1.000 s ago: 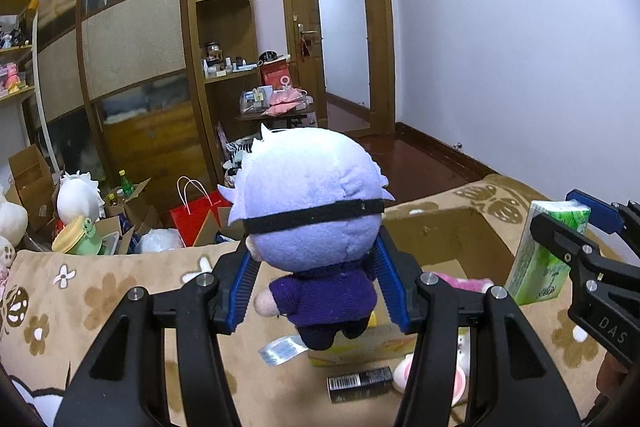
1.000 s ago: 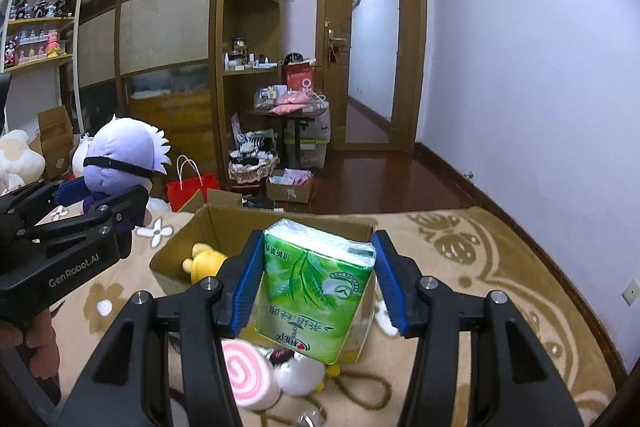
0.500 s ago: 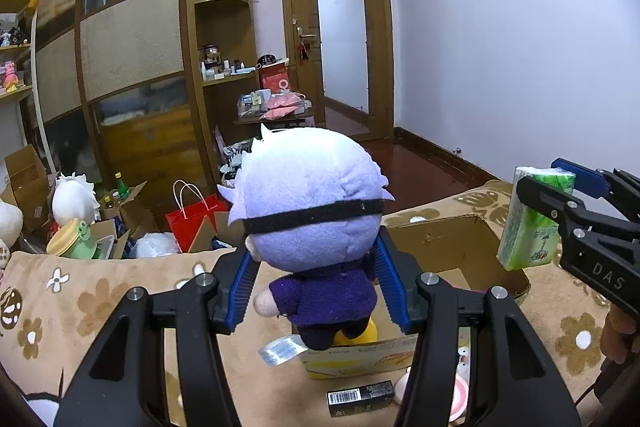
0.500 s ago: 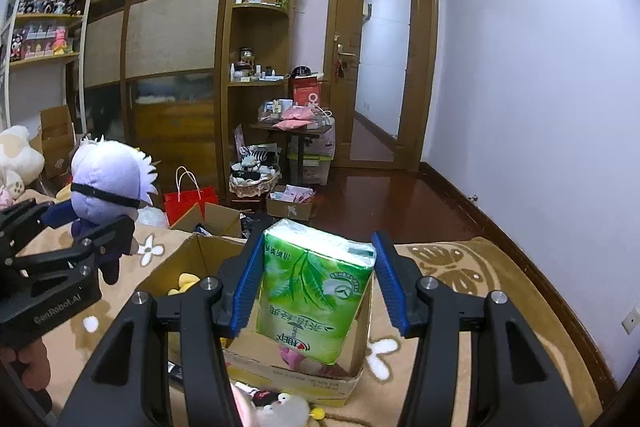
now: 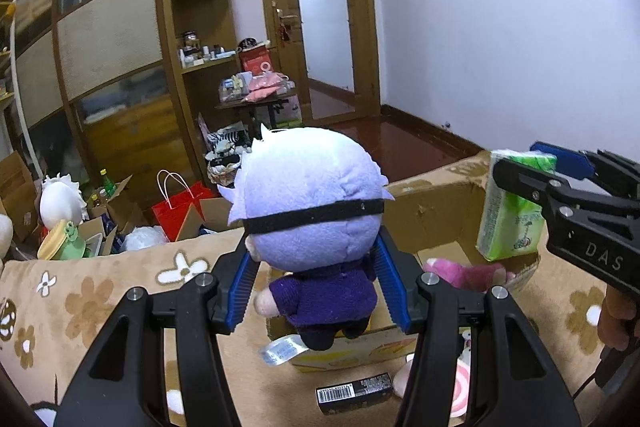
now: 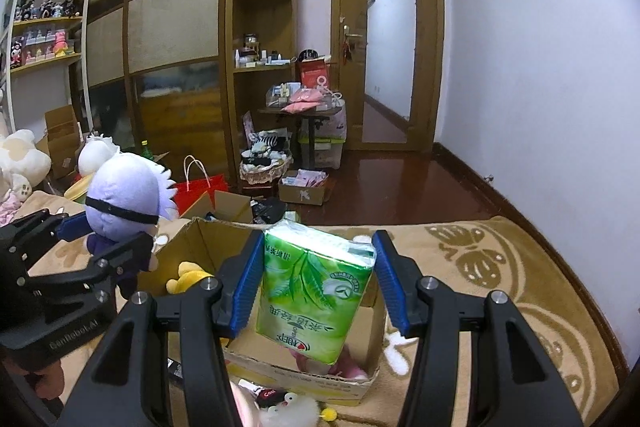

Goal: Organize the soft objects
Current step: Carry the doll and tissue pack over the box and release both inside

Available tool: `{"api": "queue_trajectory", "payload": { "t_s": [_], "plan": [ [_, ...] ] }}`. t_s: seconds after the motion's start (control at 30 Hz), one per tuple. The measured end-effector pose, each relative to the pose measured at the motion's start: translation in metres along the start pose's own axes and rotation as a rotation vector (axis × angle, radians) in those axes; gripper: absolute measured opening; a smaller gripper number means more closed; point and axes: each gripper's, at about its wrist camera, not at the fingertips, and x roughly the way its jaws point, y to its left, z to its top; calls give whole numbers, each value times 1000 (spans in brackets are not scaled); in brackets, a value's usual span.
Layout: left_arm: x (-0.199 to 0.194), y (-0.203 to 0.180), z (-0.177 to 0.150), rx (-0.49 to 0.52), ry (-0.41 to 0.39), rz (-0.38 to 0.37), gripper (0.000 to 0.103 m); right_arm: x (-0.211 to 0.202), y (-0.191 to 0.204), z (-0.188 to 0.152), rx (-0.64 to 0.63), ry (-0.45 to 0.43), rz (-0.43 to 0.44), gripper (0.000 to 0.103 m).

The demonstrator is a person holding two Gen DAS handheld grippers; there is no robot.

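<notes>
Left gripper (image 5: pixel 314 285) had its jaws clamped on a lilac-haired purple-suited plush doll (image 5: pixel 312 223); right gripper (image 6: pixel 316 283) squeezed a green plastic tissue pack (image 6: pixel 314 287), both held above the open brown cardboard box (image 6: pixel 208 239).

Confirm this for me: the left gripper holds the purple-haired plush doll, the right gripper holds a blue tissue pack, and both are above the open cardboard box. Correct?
Not quite. The tissue pack in the right gripper is green, not blue, as the right wrist view shows. The rest stands: the left gripper holds the plush doll, and both are above the open cardboard box.
</notes>
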Motion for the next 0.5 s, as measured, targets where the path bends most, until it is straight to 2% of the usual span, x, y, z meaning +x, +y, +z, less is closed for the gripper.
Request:
{"api": "queue_trajectory", "payload": {
  "t_s": [0.5],
  "plan": [
    [29, -2, -13, -35, 104, -74, 56, 28, -7, -21, 30, 90, 59, 57]
  ]
}}
